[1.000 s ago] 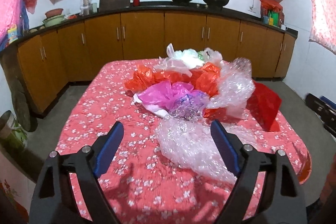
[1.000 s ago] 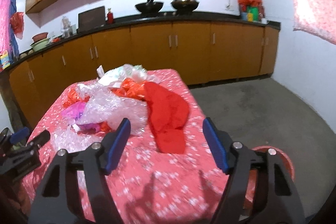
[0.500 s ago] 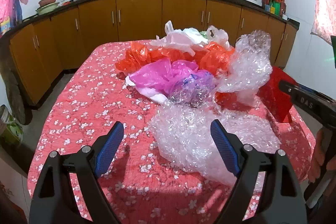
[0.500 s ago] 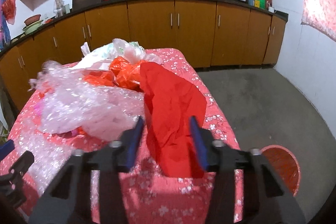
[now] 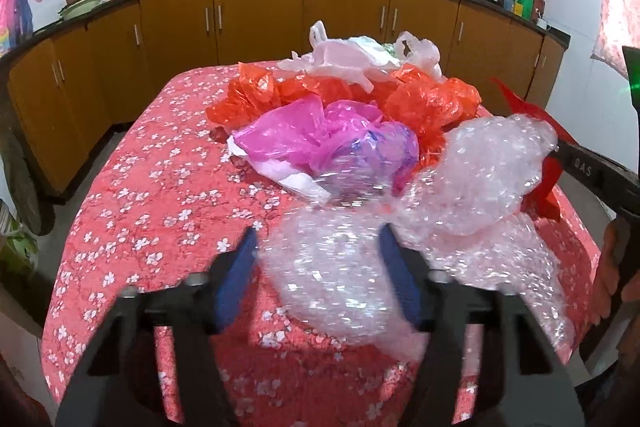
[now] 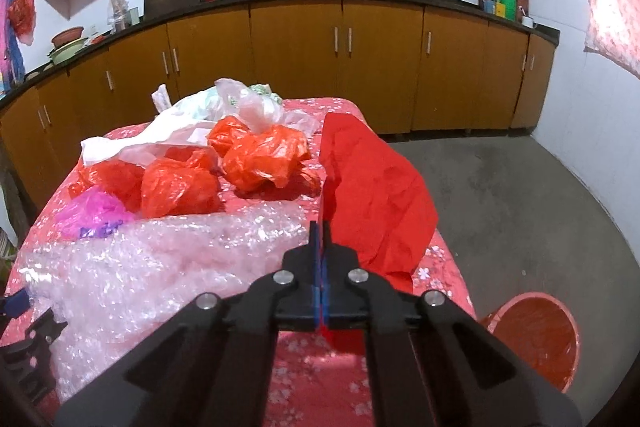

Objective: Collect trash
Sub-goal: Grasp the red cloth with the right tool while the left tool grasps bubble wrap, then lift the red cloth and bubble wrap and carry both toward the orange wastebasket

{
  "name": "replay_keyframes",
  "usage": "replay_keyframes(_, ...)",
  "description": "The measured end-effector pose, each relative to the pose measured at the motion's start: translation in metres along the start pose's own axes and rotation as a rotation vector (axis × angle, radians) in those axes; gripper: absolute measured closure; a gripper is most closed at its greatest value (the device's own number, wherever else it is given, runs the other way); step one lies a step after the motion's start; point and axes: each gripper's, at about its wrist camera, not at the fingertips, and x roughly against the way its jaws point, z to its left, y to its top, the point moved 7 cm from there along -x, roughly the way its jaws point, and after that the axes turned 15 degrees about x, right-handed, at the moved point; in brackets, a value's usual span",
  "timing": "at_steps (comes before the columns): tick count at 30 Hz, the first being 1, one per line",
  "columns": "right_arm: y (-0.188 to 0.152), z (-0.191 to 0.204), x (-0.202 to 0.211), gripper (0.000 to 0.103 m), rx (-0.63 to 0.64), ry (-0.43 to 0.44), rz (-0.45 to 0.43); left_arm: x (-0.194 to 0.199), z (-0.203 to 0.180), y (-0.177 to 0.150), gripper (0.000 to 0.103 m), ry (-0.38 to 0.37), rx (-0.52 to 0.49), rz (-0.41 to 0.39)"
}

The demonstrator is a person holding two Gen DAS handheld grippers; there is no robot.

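The right gripper point(image 6: 321, 239) is clenched on the near edge of a red sheet point(image 6: 376, 195), which drapes over the right side of the worktop point(image 6: 440, 259) above a red bucket point(image 6: 536, 339) on the floor. The left gripper point(image 5: 320, 259) is released, its blue fingers point(image 5: 236, 279) straddling a heap of bubble wrap point(image 5: 344, 279) at the near middle of the worktop, the motion blurred. Beyond it lie a pink bag point(image 5: 296, 135), orange bags point(image 5: 428, 103) and white bags point(image 5: 344, 59), piled together toward the far side.
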Motion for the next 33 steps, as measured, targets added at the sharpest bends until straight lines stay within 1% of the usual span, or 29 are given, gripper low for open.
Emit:
replay_keyframes(1,0.001,0.001,0.0,0.101,0.001,0.005,-0.001,-0.002,0.0,0.0,0.068,-0.003,-0.004,0.009)
replay_keyframes(3,-0.001,0.003,0.001,0.101,0.002,0.013,0.0,-0.004,0.0,0.001,0.077,-0.002,-0.01,0.01)
replay_keyframes(4,-0.001,0.004,0.001,0.101,0.005,0.015,0.0,-0.005,0.001,0.002,0.08,-0.002,-0.011,0.007)
replay_keyframes(7,-0.001,0.008,0.002,0.101,0.019,0.014,-0.002,-0.003,0.006,0.008,0.084,0.011,-0.011,-0.016)
replay_keyframes(14,0.007,0.01,0.011,0.101,0.035,0.014,-0.035,0.012,0.034,0.032,0.086,0.064,0.021,-0.096)
replay_keyframes(20,0.015,0.011,0.024,0.101,0.047,0.018,-0.069,0.026,0.049,0.053,0.087,0.089,0.06,-0.164)
replay_keyframes(26,0.019,0.009,0.04,0.101,0.054,0.02,-0.1,0.044,0.05,0.067,0.087,0.093,0.083,-0.223)
replay_keyframes(33,0.024,0.002,0.061,0.101,0.06,0.015,-0.144,0.061,0.048,0.086,0.087,0.118,0.089,-0.288)
